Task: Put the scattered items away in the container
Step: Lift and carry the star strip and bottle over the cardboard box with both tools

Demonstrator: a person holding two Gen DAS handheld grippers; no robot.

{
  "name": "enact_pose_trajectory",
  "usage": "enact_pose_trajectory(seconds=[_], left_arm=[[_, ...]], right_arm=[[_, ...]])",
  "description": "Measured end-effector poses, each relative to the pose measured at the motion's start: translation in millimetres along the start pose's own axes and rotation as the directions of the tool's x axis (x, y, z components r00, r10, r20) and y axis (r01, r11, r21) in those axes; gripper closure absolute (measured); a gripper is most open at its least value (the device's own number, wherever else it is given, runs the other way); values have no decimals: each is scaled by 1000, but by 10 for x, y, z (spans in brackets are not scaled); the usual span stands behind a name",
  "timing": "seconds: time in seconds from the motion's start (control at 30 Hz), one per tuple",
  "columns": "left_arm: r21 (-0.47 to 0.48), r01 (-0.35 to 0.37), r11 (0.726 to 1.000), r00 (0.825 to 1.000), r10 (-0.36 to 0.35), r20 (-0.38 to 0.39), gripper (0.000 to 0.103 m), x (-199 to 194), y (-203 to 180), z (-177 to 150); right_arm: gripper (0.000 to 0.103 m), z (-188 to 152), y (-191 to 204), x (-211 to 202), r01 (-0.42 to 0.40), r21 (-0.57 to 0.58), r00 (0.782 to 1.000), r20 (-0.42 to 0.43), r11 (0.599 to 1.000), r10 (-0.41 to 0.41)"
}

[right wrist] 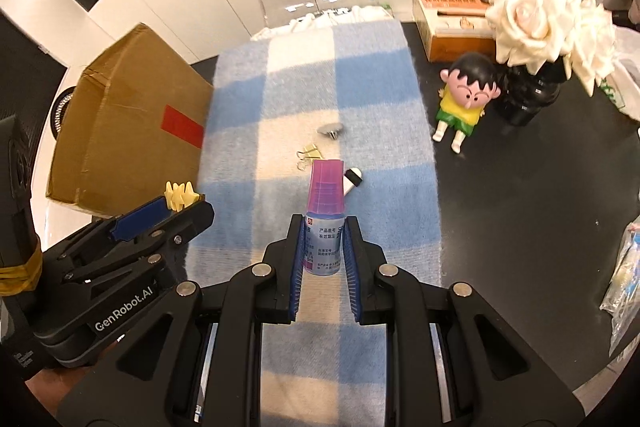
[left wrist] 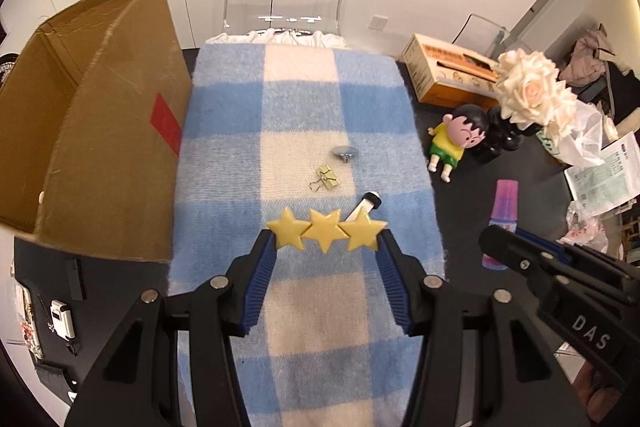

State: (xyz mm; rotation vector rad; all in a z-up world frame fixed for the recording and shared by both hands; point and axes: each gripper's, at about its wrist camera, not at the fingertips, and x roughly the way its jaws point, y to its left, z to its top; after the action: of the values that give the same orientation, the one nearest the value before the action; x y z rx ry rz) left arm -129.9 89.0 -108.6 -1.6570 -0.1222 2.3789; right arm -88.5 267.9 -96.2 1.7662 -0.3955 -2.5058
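Left gripper jaws clench the star clip; right gripper jaws clench the bottle.

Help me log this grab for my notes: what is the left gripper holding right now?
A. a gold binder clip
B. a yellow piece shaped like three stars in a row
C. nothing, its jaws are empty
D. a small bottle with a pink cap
B: in the left wrist view the left gripper pinches the yellow three-star piece end to end between its blue pads, above the checked blanket.
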Motion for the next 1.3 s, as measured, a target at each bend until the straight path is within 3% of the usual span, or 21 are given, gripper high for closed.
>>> enact_pose_trajectory(seconds=[0.73,1.3], left_arm=[[-82,-9,997,991,19,130,53,-687,364,-77],[-182,-55,982,973,93,213,53,-1176,1136,-49]], right_arm=[[84,89,738,-582,-25,-142,994,97,990,39],[84,302,1742,-684,-62,-288,986,128,956,103]])
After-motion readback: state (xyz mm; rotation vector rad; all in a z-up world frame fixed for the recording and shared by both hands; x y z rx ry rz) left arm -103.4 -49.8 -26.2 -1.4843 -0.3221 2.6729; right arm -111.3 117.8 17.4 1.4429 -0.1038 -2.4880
